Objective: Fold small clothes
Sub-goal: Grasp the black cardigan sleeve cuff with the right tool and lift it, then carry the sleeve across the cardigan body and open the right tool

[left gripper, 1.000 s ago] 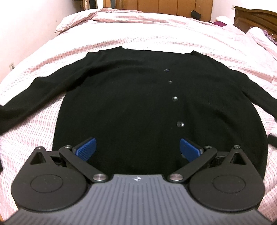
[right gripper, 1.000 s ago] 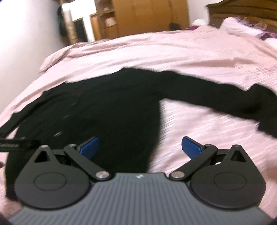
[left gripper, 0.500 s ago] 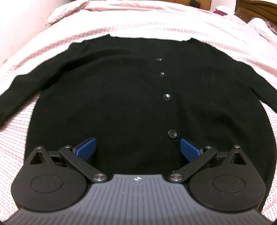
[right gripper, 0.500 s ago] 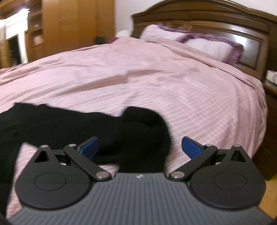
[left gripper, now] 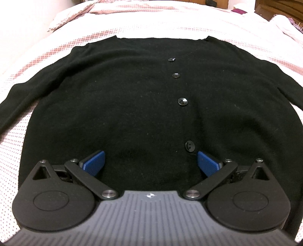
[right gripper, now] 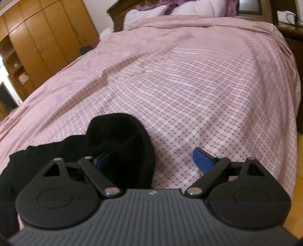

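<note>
1. A black knit cardigan [left gripper: 132,106] with round buttons lay flat across the frame's centre on a pink checked bedspread [left gripper: 189,24].
2. The left gripper [left gripper: 150,160] was spread wide above its hem.
3. The right gripper [right gripper: 151,160], jaws just closing yet apart, straddled the rounded sleeve cuff [right gripper: 123,143] at lower left.

We see our right gripper [right gripper: 151,160] low over the pink checked bed cover [right gripper: 208,94] | its jaws stand apart and have just been closing a bit | the black sleeve end [right gripper: 123,143] lies bunched between them, by the left blue pad [right gripper: 103,162] | the other pad is over bare cover | wooden wardrobe [right gripper: 43,37] and pillows [right gripper: 189,7] sit far back
</note>
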`<state>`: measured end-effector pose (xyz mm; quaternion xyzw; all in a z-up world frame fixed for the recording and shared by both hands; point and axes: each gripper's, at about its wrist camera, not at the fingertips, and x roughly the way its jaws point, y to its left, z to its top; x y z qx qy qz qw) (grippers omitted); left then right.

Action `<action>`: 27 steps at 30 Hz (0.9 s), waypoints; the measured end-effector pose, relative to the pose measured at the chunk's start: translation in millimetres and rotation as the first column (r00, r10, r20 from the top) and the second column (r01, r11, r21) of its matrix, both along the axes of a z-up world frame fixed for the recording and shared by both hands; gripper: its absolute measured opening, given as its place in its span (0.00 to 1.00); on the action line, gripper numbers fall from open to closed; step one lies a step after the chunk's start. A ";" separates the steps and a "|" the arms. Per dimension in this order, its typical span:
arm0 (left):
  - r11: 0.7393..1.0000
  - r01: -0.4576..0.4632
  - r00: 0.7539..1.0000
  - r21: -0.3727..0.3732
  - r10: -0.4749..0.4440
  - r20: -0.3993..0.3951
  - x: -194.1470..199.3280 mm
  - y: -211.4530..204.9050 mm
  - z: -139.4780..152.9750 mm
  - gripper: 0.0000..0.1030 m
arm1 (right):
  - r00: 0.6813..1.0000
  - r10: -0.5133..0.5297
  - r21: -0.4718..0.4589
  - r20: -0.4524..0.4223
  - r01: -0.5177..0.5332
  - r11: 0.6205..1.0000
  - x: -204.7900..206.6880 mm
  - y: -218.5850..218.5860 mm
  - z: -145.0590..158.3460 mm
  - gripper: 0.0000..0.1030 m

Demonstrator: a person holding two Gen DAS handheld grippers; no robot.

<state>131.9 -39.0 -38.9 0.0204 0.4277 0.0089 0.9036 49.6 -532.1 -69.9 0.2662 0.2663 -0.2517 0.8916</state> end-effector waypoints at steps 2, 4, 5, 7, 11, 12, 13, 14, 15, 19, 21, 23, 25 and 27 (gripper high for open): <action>1.000 -0.005 1.000 -0.003 0.005 0.001 1.1 -0.2 -1.0 1.00 | 0.999 0.033 -0.010 0.010 -0.033 0.999 3.0 5.5 -1.4 0.77; 1.000 -0.007 1.000 -0.006 0.007 -0.001 0.7 0.0 -1.3 1.00 | 0.998 0.066 -0.019 0.019 -0.066 0.998 3.9 10.2 -2.7 0.71; 1.000 -0.007 1.000 -0.008 0.007 -0.003 1.1 0.3 -1.5 1.00 | 0.997 0.079 -0.022 0.023 -0.078 0.997 4.3 11.3 -3.2 0.67; 1.000 -0.010 1.000 -0.010 0.010 -0.005 0.6 0.1 -1.4 1.00 | 0.993 0.107 0.000 0.048 -0.107 0.994 2.3 11.1 -4.4 0.54; 1.000 -0.005 1.000 -0.005 0.005 0.006 -1.7 -0.3 -1.2 1.00 | 0.983 0.160 0.061 0.092 -0.166 0.984 3.9 10.4 -1.3 0.17; 1.000 -0.003 1.000 -0.004 0.003 0.012 -2.7 -0.2 -1.3 1.00 | 0.981 0.169 0.056 0.095 -0.174 0.983 5.3 12.9 2.4 0.16; 1.000 0.000 1.000 -0.004 0.000 0.016 -3.2 0.4 -1.3 1.00 | 0.978 0.184 0.045 0.100 -0.189 0.981 7.0 16.4 7.7 0.15; 1.000 0.002 1.000 -0.004 -0.002 0.019 -3.6 0.7 -1.0 1.00 | 0.973 0.201 0.044 0.111 -0.207 0.977 8.8 18.9 12.6 0.15; 1.000 0.003 1.000 -0.005 -0.003 0.020 -4.6 1.4 -0.7 1.00 | 0.967 0.220 0.052 0.128 -0.228 0.972 10.8 21.0 18.2 0.14; 1.000 0.016 1.000 0.000 -0.016 0.012 -5.6 1.5 3.2 1.00 | 0.940 0.292 0.060 0.178 -0.306 0.950 17.1 34.2 45.8 0.14; 1.000 0.029 1.000 0.003 -0.029 0.009 -5.6 1.7 5.3 1.00 | 0.928 0.324 0.042 0.184 -0.337 0.940 22.9 43.9 59.5 0.14; 0.999 0.038 0.999 0.000 -0.038 0.005 -6.0 3.0 8.3 1.00 | 0.910 0.357 0.051 0.209 -0.375 0.926 28.5 52.7 72.1 0.14; 0.999 0.048 0.999 -0.001 -0.048 0.005 -7.8 4.5 12.0 1.00 | 0.888 0.390 0.065 0.243 -0.416 0.907 33.6 62.4 84.4 0.14; 0.998 0.055 0.998 0.001 -0.055 0.009 -10.2 5.6 15.5 1.00 | 0.865 0.425 0.059 0.267 -0.455 0.889 39.8 72.8 95.3 0.14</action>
